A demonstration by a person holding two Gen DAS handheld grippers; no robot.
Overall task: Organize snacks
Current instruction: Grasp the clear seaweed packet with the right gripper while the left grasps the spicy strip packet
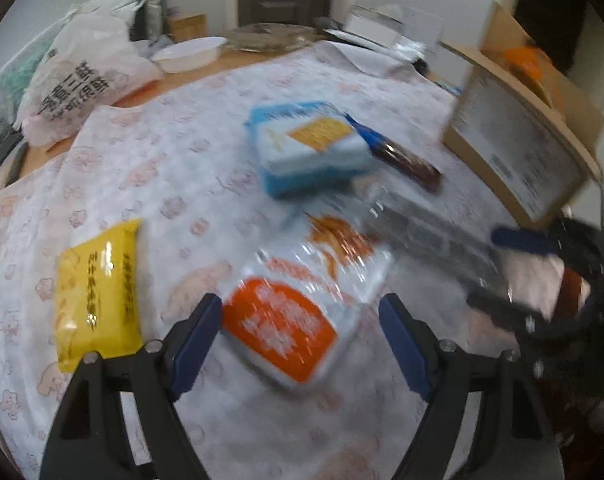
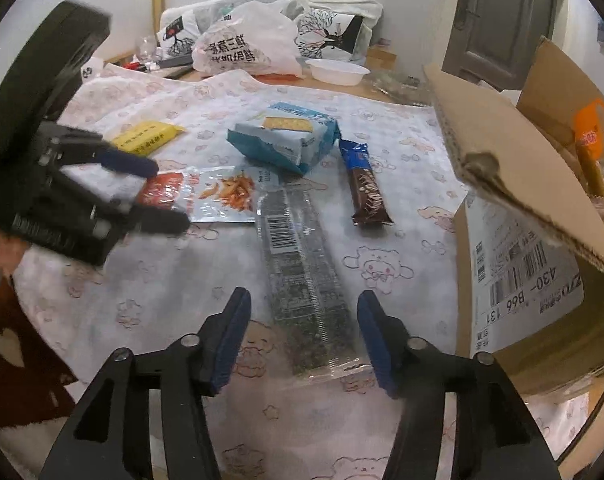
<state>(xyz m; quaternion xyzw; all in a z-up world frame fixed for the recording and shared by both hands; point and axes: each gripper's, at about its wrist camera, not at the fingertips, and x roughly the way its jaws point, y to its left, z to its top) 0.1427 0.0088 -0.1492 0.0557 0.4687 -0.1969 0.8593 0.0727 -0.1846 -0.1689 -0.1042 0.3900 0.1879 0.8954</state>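
Snacks lie on a patterned cloth. My left gripper (image 1: 302,340) is open, its jaws either side of a clear bag with an orange label (image 1: 297,312), not closed on it. A yellow pack (image 1: 97,292) lies to its left, a blue cracker bag (image 1: 310,144) and a brown bar (image 1: 406,156) beyond. My right gripper (image 2: 304,336) is open around the near end of a long dark seaweed pack (image 2: 302,264). The left gripper (image 2: 161,196) shows at the left of the right wrist view, over the orange-label bag (image 2: 217,196). The right gripper (image 1: 502,268) shows at the right of the left wrist view.
An open cardboard box (image 2: 542,208) with orange packets inside stands at the right edge of the cloth. A white plastic bag (image 2: 245,48), a white bowl (image 2: 338,70) and cushions sit at the far side. A door (image 2: 498,20) is behind.
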